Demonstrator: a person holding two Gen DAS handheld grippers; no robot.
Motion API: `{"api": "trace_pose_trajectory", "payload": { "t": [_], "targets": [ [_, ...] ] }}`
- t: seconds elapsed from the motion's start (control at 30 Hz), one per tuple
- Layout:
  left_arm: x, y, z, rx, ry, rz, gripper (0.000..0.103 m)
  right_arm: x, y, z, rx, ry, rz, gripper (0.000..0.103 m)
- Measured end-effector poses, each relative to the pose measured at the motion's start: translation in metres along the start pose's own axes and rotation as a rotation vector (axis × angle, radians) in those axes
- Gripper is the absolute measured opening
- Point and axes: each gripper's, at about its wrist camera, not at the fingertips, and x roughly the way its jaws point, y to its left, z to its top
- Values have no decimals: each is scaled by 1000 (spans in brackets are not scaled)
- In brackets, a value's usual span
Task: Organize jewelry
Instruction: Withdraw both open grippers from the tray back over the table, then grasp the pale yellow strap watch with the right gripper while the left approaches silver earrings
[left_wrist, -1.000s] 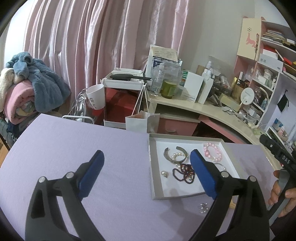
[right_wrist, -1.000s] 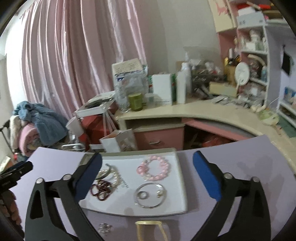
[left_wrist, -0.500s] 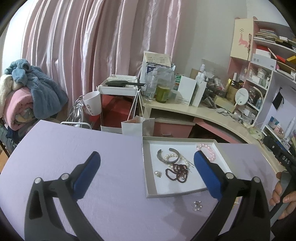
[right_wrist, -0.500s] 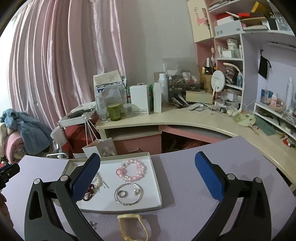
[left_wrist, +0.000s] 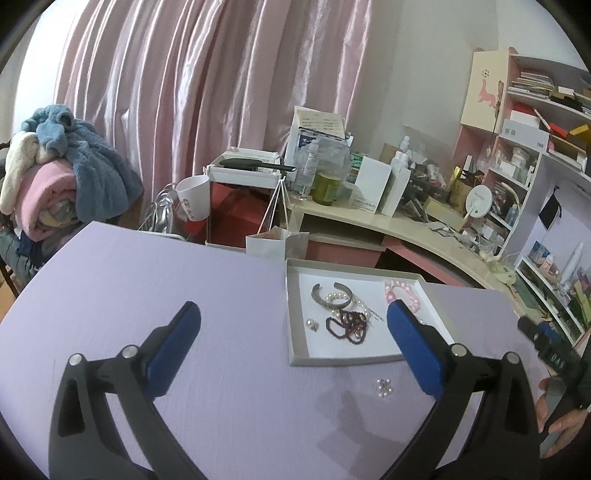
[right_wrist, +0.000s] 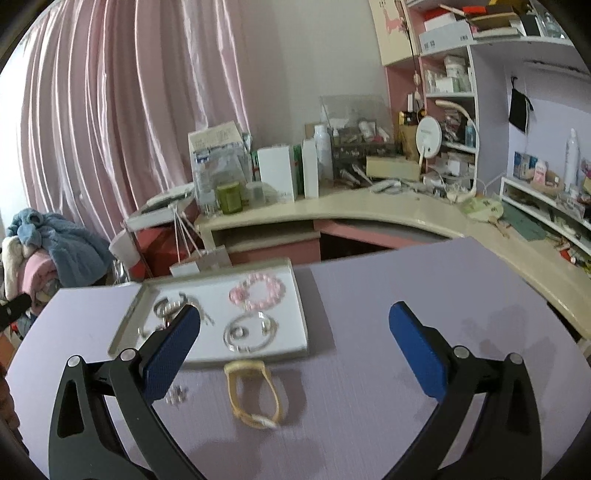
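Note:
A shallow grey tray (left_wrist: 295, 354) (right_wrist: 304, 325) lies on the purple table. It holds a pink bead bracelet (right_wrist: 260, 290) (left_wrist: 402, 291), a silver bangle (right_wrist: 249, 334), a silver cuff (left_wrist: 330, 295), a dark red bead strand (left_wrist: 347, 325) and a pearl strand. A yellow watch (right_wrist: 253, 393) and a small pearl earring cluster (left_wrist: 384, 387) (right_wrist: 176, 394) lie on the table just in front of the tray. My left gripper (left_wrist: 293, 332) is open and empty above the table, left of the tray. My right gripper (right_wrist: 293, 330) is open and empty above the watch.
A curved cream desk (right_wrist: 369, 210) crowded with boxes and bottles stands behind the table. Shelves (left_wrist: 535, 158) fill the right wall. A white paper bag (left_wrist: 277, 242) stands at the table's far edge. Folded blankets (left_wrist: 55, 184) are stacked at far left.
Both grippers pulled back and rose, then the right one dipped toward the watch. The tray looks smaller in the left view. Both grippers stay open.

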Motion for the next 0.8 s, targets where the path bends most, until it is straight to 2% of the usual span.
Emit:
{"api": "trace_pose_trajectory", "payload": {
  "t": [0.23,0.47,0.57,0.67,0.8],
  "targets": [
    [-3,3,-15,-14,24,1,101,6,1,-26,-22,87,28,102],
    [1,2,-21,-13,42,-5,101,42,23,-41,-93,227,73,102],
    [2,2,-22,-12,44,-6,101,60,35,-48,-145,285,61,102],
    [4,2,-23,-9,50,-5,101,77,45,-55,-199,330,34,97],
    [8,2,-27,-8,64,-8,101,90,48,-56,-202,358,21,95]
  ]
}}
